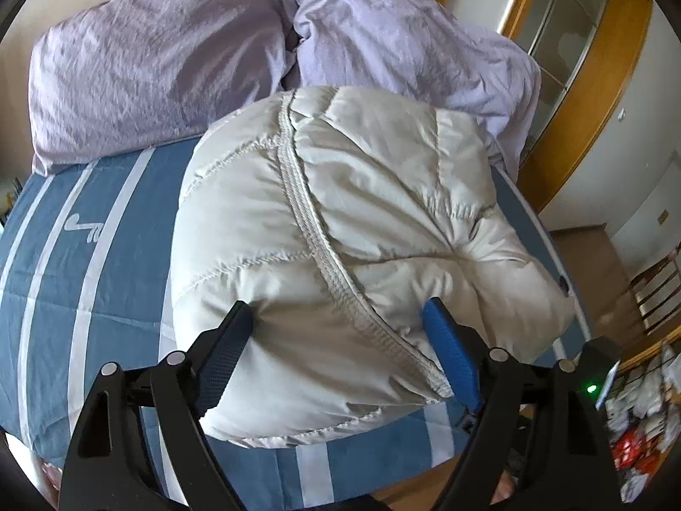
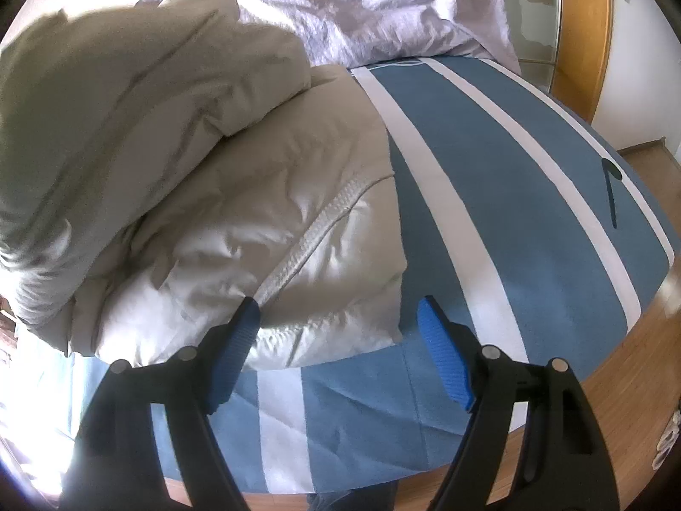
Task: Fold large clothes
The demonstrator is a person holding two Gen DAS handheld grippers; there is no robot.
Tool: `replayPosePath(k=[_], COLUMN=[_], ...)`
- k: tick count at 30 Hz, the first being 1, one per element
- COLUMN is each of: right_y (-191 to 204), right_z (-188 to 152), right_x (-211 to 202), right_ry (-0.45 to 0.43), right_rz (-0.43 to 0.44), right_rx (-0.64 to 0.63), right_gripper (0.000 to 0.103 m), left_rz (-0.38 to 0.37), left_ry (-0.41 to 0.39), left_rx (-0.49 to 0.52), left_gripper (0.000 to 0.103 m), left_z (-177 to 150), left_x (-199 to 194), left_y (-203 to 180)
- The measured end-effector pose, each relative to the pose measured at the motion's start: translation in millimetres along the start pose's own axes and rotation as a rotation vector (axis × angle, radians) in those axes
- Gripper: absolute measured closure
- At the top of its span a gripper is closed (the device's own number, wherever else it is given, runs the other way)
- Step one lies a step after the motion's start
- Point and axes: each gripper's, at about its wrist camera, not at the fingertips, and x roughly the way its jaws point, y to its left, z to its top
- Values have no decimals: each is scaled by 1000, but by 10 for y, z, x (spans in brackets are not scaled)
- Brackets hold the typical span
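A puffy off-white down jacket point(image 1: 340, 230) lies folded in a thick bundle on the blue, white-striped bedspread point(image 1: 85, 264). My left gripper point(image 1: 338, 313) is open, its blue-padded fingers point(image 1: 451, 353) straddling the near edge of the bundle, with jacket fabric bulging between them. In the right wrist view the jacket point(image 2: 213, 221) fills the left half, folded over itself. My right gripper point(image 2: 338, 308) is open at the jacket's near right corner; its left finger point(image 2: 236, 349) touches the jacket's hem, and its right finger is over the bedspread point(image 2: 532, 196).
Two lilac pillows point(image 1: 161, 59) lie at the head of the bed behind the jacket. A wooden-framed glass door point(image 1: 596, 59) stands at right. The wooden floor point(image 2: 664, 298) lies beyond the bed's edge, with packets and a chair at far right point(image 1: 651, 383).
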Motion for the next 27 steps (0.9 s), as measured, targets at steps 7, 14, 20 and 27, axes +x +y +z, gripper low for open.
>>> replayPosePath(k=[7,14,20,27], right_y=[-85,-375,-504,-284], right_z=[35,189,452,653], right_x=[-36,-150,-302,-283], right_ry=[-18,-63,-111,-118], right_rz=[-23,-39,-18,109], right_rx=[9,73,88,17], right_gripper=[26,32,53,89], left_rz=[-16,-43,-56,-55], left_ry=[25,44,50,48], left_rx=[36,55,61,78], left_gripper=[20,20,20,20], left_z=[-126,-171,-164,-168], left_x=[237,361,395,426], left_y=[-105,-143,-102,-115])
